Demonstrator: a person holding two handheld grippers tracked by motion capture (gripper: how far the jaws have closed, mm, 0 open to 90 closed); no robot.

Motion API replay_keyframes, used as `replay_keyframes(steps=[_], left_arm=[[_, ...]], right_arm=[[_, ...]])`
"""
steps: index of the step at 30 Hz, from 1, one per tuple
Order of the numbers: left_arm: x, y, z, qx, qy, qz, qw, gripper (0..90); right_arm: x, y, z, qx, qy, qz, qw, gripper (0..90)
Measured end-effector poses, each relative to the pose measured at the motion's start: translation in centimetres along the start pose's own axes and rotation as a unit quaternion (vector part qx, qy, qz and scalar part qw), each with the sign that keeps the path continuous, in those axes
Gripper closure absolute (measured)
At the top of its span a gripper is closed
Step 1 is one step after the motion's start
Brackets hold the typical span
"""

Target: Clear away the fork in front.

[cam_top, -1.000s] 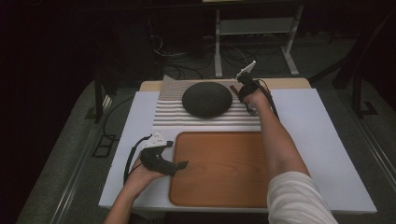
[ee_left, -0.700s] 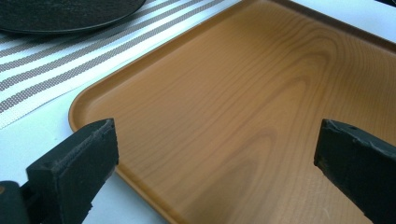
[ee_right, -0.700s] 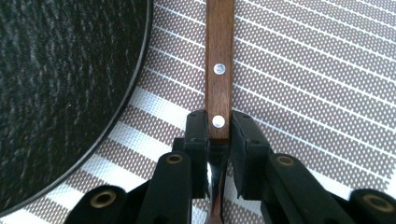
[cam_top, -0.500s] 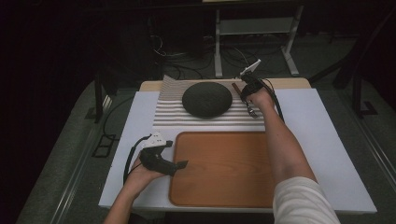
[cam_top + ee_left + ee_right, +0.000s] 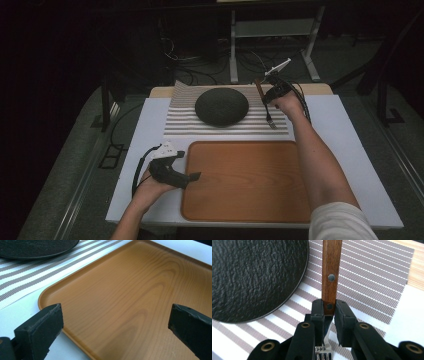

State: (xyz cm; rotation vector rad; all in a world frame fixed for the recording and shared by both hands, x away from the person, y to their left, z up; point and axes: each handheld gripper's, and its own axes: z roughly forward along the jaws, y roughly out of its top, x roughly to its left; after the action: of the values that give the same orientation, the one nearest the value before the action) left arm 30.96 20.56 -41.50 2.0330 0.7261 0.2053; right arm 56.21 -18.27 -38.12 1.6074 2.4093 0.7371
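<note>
Right hand-held gripper (image 5: 329,312) clamps its jaws on the wooden handle of a fork (image 5: 331,272), lifted above the striped placemat (image 5: 185,112) just right of the dark round plate (image 5: 221,106); in the high view the handle points up and away, the tines hang toward the mat. Left hand-held gripper (image 5: 117,325) rests at the near left edge of the wooden tray (image 5: 130,290) on the white worktop (image 5: 345,130), jaws spread wide with nothing between them.
</note>
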Motion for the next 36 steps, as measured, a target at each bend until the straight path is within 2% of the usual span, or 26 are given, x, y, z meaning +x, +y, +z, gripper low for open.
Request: replay_keyframes(steps=[9, 15, 24, 31, 33, 34, 36], left_arm=[[-0.1, 0.1, -0.1, -0.002, -0.001, 0.002, 1.0, 0.0], [-0.2, 0.1, 0.0, -0.002, -0.001, 0.002, 1.0, 0.0], [-0.2, 0.1, 0.1, 0.0, -0.001, 0.004, 1.0, 0.0], [-0.2, 0.1, 0.2, 0.0, -0.001, 0.007, 1.0, 0.0], [-0.2, 0.2, 0.2, 0.0, 0.0, 0.007, 1.0, 0.0], [-0.2, 0.2, 0.2, 0.0, 0.0, 0.007, 1.0, 0.0], [-0.2, 0.2, 0.3, 0.0, 0.002, 0.007, 1.0, 0.0]], right_arm=[[0.7, -1.2, -2.4, -0.027, 0.018, -0.015, 0.9993, 77.2], [0.7, -2.2, -4.9, -0.056, 0.027, -0.026, 0.9977, 77.2], [0.6, -3.6, -6.8, -0.082, 0.036, -0.037, 0.9953, 77.1], [1.2, -5.0, -9.4, -0.118, 0.046, -0.06, 0.9901, 77.1], [1.8, -5.9, -10.7, -0.138, 0.058, -0.072, 0.9861, 77.1], [1.8, -5.9, -10.7, -0.138, 0.058, -0.072, 0.9861, 77.1], [2.1, -6.5, -11.2, -0.149, 0.067, -0.077, 0.9835, 77.1]])
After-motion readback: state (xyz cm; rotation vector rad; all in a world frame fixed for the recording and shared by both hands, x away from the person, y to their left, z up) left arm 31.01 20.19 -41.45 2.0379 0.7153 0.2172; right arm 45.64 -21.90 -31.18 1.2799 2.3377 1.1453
